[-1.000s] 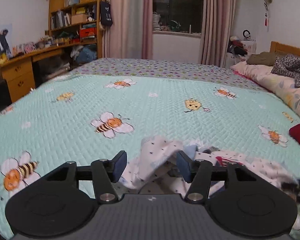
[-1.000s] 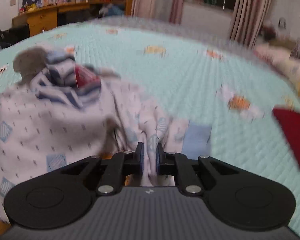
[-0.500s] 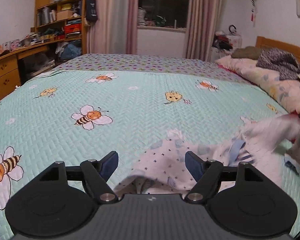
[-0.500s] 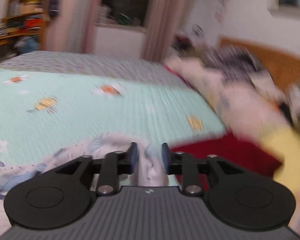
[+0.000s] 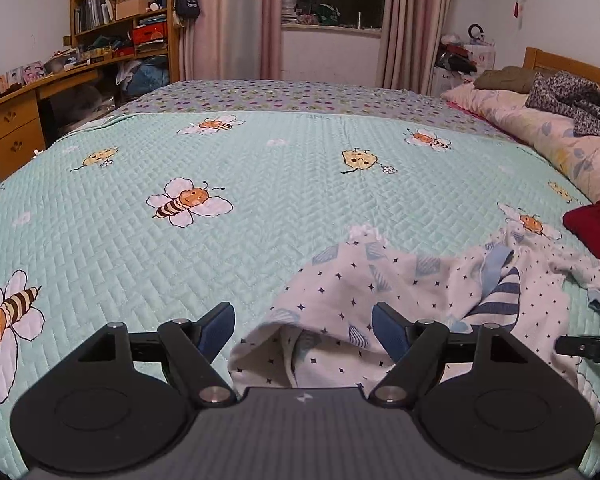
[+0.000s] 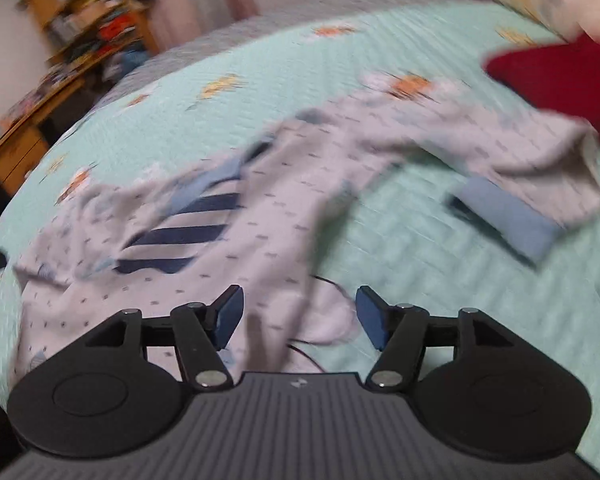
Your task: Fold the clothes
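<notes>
Pyjama top, white with small dark dots, pale blue patches and a navy-striped inner panel, is lying crumpled on the mint bee-print quilt of the bed, spreading out ahead of both pairs of fingers. In the left wrist view the left gripper is standing wide, with a hem opening of the top sitting between its fingers and no pad pressing on the cloth. In the right wrist view, which is motion-blurred, the right gripper is opening its jaws; a fold of the top is lying between and just ahead of its fingers, and the pads are not clamping it. One sleeve with a pale blue cuff is trailing off ahead and to the right of the right fingers, near a dark red cloth further out on the same side. A thin dark cord is showing on the fabric just beyond the right fingers.
</notes>
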Action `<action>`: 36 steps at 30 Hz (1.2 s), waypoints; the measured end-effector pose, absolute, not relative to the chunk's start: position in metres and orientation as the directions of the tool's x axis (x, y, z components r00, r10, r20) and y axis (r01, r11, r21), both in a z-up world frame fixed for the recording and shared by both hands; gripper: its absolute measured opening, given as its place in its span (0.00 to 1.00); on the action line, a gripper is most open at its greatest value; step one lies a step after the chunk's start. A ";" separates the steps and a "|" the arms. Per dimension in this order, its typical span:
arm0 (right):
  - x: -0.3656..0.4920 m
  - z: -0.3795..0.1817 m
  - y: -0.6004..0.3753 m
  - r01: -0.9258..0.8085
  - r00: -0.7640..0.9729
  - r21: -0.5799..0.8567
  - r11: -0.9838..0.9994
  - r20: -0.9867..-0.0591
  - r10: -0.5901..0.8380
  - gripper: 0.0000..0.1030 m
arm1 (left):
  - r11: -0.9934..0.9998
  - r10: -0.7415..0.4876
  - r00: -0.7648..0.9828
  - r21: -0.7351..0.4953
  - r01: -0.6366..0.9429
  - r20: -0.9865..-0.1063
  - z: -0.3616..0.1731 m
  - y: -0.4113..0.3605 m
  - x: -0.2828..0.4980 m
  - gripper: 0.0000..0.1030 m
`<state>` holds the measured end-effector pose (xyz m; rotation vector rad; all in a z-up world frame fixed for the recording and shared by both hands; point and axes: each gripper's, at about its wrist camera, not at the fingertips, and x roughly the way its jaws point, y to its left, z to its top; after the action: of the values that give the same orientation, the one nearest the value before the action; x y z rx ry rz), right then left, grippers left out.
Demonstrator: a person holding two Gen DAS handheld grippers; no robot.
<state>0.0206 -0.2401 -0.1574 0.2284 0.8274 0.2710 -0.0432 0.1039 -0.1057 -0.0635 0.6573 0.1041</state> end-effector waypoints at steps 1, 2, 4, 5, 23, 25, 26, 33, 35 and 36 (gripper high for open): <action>0.021 -0.156 -0.235 -0.174 0.644 0.298 0.939 -0.687 0.337 0.60 | 0.993 0.080 0.788 -0.018 -0.114 -0.610 -0.105 0.104 -0.044 0.77; 0.021 -0.156 -0.230 -0.189 0.646 0.290 0.938 -0.683 0.341 0.57 | 0.994 0.083 0.790 -0.010 -0.112 -0.608 -0.104 0.103 -0.045 0.77; 0.011 -0.148 -0.221 -0.209 0.667 0.263 0.942 -0.666 0.333 0.57 | 0.994 0.089 0.793 0.005 -0.108 -0.603 -0.102 0.103 -0.046 0.79; 0.001 -0.139 -0.214 -0.265 0.687 0.219 0.939 -0.641 0.343 0.57 | 0.994 0.096 0.795 0.014 -0.109 -0.599 -0.101 0.103 -0.048 0.80; -0.056 -0.139 -0.048 -0.900 0.393 -0.145 0.411 -0.677 0.622 0.08 | 0.973 0.178 0.786 -0.014 -0.231 -0.592 -0.091 0.135 -0.060 0.83; -0.046 -0.134 -0.056 -0.862 0.457 -0.152 0.484 -0.647 0.611 0.03 | 0.974 0.177 0.786 -0.009 -0.225 -0.592 -0.092 0.136 -0.060 0.83; -0.040 -0.128 -0.063 -0.838 0.488 -0.132 0.530 -0.616 0.618 0.03 | 0.975 0.177 0.788 -0.006 -0.223 -0.590 -0.092 0.136 -0.061 0.83; 0.097 -0.115 -0.235 -0.095 0.788 0.297 0.950 -0.561 0.254 0.05 | 0.981 0.153 0.793 -0.006 -0.194 -0.590 -0.096 0.133 -0.061 0.83; 0.113 -0.132 -0.275 0.092 0.729 0.278 0.956 -0.673 0.125 0.17 | 0.986 0.142 0.796 0.008 -0.169 -0.588 -0.098 0.127 -0.061 0.84; 0.113 -0.140 -0.287 0.156 0.695 0.270 0.950 -0.713 0.088 0.23 | 0.988 0.135 0.797 0.016 -0.156 -0.589 -0.098 0.123 -0.060 0.84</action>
<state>0.1126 -0.2872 -0.1399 0.3233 0.8045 -0.0387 -0.0599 0.1234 -0.0983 -0.0341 0.6297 0.1567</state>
